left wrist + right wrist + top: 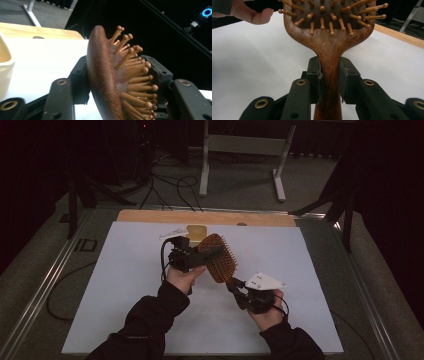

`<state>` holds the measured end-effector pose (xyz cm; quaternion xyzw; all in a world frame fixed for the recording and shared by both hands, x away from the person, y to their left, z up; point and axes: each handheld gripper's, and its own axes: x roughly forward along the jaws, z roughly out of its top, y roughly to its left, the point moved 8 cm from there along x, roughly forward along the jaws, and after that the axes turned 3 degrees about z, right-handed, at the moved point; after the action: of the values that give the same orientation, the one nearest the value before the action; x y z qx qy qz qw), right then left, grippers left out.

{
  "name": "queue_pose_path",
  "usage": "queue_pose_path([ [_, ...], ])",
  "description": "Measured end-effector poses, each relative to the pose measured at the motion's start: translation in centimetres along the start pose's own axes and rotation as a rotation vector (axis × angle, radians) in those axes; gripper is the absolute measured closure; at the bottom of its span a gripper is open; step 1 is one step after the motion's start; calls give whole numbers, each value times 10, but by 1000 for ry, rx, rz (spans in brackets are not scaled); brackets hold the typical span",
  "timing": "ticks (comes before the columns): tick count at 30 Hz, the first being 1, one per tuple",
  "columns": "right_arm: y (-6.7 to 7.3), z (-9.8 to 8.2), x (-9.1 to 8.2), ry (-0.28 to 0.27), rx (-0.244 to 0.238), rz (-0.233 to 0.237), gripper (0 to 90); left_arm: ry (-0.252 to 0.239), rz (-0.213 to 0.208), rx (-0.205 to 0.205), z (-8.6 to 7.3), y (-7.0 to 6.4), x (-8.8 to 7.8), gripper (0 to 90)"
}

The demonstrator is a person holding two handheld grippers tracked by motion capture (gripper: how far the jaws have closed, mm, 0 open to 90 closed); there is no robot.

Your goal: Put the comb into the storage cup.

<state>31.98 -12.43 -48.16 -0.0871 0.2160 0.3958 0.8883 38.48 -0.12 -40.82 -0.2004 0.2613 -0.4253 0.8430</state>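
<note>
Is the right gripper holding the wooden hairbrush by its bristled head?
No: in the right gripper view, the right gripper has its jaws clamped on the narrow handle of the hairbrush, below the bristles.

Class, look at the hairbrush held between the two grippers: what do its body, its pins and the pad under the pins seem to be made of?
Hairbrush body: seemingly wood, reddish-brown with fine grain and a soft sheen. Pins: probably lighter wood, matt, with rounded tips. Pad: dark, dull, finely textured, likely rubber, though the look leaves that open.
</note>
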Motion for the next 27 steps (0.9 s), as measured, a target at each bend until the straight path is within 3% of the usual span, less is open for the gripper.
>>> queue_pose_path([
  [10, 1, 1, 0, -8, 4, 5, 729, 8, -14, 28, 4, -10, -2, 525],
  [18, 1, 2, -1, -24, 33, 28, 706, 16, -17, 79, 7, -20, -1, 532],
  [21, 1, 2, -1, -23, 44, 41, 567, 5, -24, 77, 10, -22, -2, 530],
  [25, -2, -2, 0, -10, 54, 30, 358, -3, -16, 120, 15, -26, -5, 529],
  [27, -2, -2, 0, -20, 64, 53, 259, -6, -17, 123, 18, -27, -7, 529],
])
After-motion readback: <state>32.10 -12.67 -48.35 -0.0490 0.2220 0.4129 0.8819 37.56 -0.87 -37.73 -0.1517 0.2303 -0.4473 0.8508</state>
